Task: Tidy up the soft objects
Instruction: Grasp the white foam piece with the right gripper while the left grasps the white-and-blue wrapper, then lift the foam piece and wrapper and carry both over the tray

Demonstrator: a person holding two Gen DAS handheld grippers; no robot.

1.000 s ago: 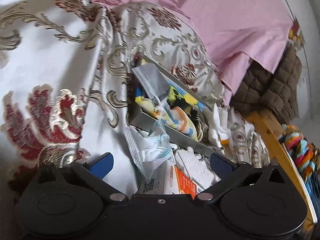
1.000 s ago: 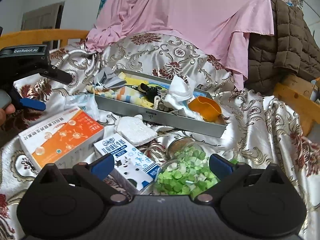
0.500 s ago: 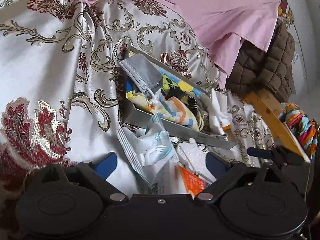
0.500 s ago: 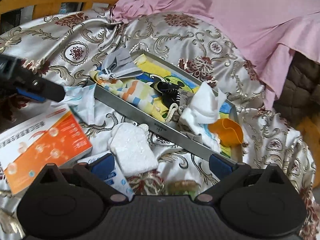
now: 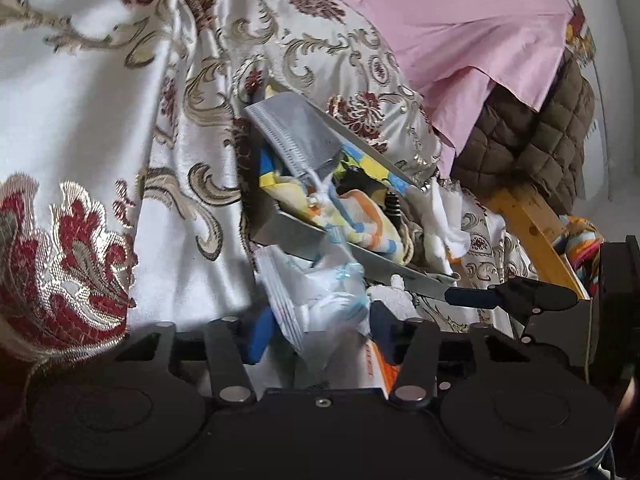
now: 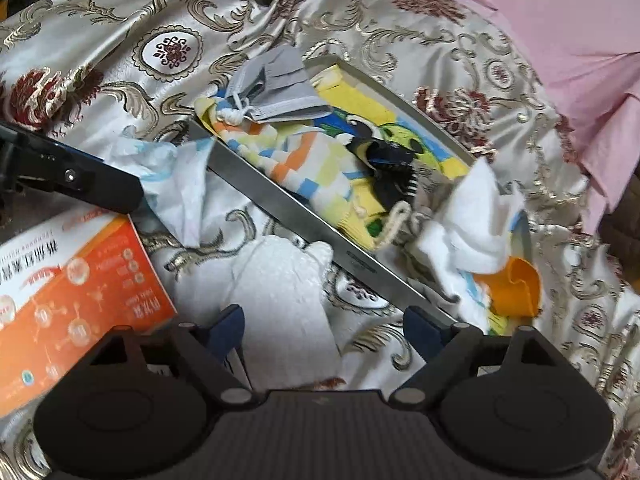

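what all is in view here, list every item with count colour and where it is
tray: 1, grey metal, on the patterned cloth
grey mask: 1, over the tray's far end
striped cloth: 1, pastel, in the tray
black item: 1, mid tray
white cloth: 1, tray's near end
orange piece: 1, tray's near end
white mask: 1, white and blue, outside the tray, between the left gripper's fingers
white pad: 1, before the right gripper
box: 1, orange and white, on the cloth
patterned cloth: 1, cream, red motifs
pink sheet: 1, behind
brown quilt: 1, beside the sheet
left gripper: closing
right gripper: closing, nothing gripped
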